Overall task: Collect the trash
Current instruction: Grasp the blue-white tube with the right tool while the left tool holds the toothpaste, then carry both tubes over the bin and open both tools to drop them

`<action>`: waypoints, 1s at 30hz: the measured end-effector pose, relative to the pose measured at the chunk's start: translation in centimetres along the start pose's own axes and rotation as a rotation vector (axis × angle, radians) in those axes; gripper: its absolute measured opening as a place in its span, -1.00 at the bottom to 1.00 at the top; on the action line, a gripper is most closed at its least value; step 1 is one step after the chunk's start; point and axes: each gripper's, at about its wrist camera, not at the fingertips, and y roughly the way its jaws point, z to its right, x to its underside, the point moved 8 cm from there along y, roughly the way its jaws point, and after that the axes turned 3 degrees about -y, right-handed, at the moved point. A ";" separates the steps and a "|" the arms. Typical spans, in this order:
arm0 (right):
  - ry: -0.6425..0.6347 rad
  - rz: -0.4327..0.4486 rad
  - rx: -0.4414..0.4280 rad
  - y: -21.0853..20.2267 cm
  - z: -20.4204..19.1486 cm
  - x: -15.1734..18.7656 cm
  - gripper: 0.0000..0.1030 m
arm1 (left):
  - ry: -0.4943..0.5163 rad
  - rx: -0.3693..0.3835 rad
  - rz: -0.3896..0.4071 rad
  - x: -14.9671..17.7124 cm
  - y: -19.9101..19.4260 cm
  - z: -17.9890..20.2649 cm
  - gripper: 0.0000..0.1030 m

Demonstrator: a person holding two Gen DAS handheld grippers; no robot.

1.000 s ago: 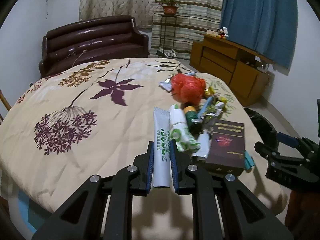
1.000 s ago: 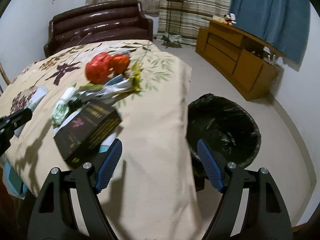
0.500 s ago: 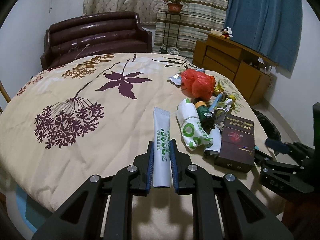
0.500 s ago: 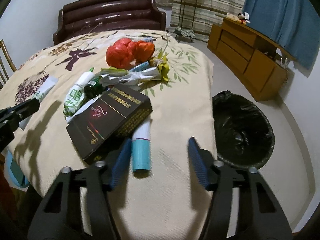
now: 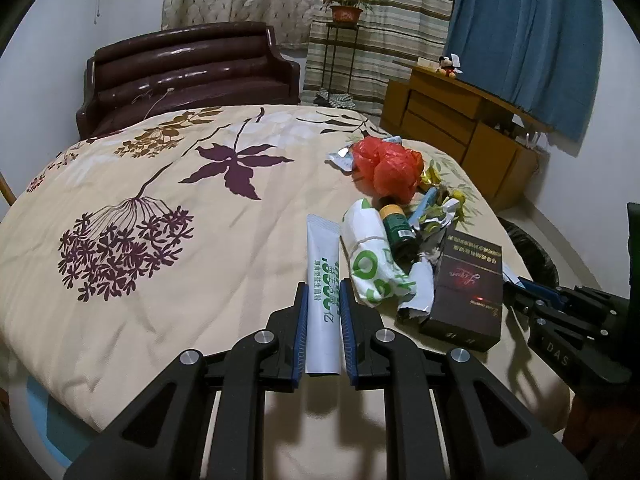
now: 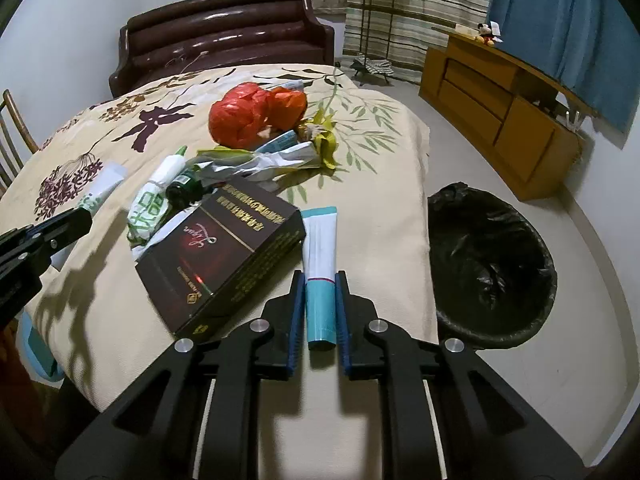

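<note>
A table (image 5: pixel 168 280) is covered by a cream floral cloth. Heaped on it are a red plastic bag (image 5: pixel 386 168), crumpled wrappers (image 6: pixel 272 160), a green bottle (image 5: pixel 400 236), two tubes and a dark box (image 6: pixel 224 256).

White tube with green print (image 5: pixel 323 280) is clamped flat between the left jaws, crimped end pointing away. White tube with teal cap (image 6: pixel 319 264) is pinched at the cap end by the right jaws, beside the dark box (image 6: pixel 224 256). Box lies flat on the tabletop cloth, tilted over a wrapped white-green roll (image 5: pixel 370 258), green bottle (image 5: pixel 398 232), crumpled wrappers (image 6: pixel 264 162). Red bag (image 6: pixel 252 114) sits behind. Black-lined bin (image 6: pixel 490 264) stands on the floor beside.
</note>
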 end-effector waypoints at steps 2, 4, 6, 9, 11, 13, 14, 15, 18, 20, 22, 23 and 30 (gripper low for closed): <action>0.005 0.002 -0.001 0.0 0.1 0.0 -0.73 | 0.001 0.001 0.004 -0.1 -0.1 0.1 -0.68; 0.008 0.008 -0.001 -0.3 0.3 -0.2 -0.74 | 0.000 0.001 0.011 -0.3 -0.3 0.3 -0.68; 0.014 0.018 0.001 -0.6 0.5 -0.3 -0.74 | -0.002 0.005 0.021 -0.5 -0.6 0.5 -0.68; 0.024 0.034 0.005 -1.1 1.0 -0.6 -0.74 | -0.001 0.013 0.038 -1.0 -0.9 1.1 -0.68; 0.031 0.046 0.012 -1.5 1.5 -0.9 -0.74 | -0.001 0.023 0.049 -1.4 -1.0 1.5 -0.68; 0.041 0.059 0.022 -1.9 2.3 -1.2 -0.74 | 0.003 0.035 0.063 -1.9 -1.2 2.3 -0.68; 0.045 0.063 0.027 -2.0 2.6 -1.3 -0.74 | 0.008 0.044 0.069 -2.1 -1.2 2.9 -0.68; 0.053 0.070 0.036 -2.2 3.2 -1.5 -0.74 | 0.012 0.054 0.075 -2.4 -1.2 3.4 -0.68; 0.077 0.083 0.066 -2.6 5.0 -1.8 -0.74 | 0.029 0.082 0.084 -3.0 -1.0 5.2 -0.68; 0.098 0.091 0.090 -2.7 6.8 -1.9 -0.74 | 0.041 0.101 0.090 -3.5 -0.8 6.5 -0.68; 0.117 0.095 0.108 -2.8 8.1 -1.9 -0.74 | 0.059 0.117 0.096 -3.9 -0.4 7.9 -0.68; 0.127 0.097 0.117 -2.9 8.8 -1.9 -0.74 | 0.065 0.125 0.096 -4.1 -0.2 8.6 -0.68; 0.190 0.115 0.174 -3.0 13.9 -1.9 -0.74 | 0.122 0.179 0.088 -4.8 1.8 14.2 -0.68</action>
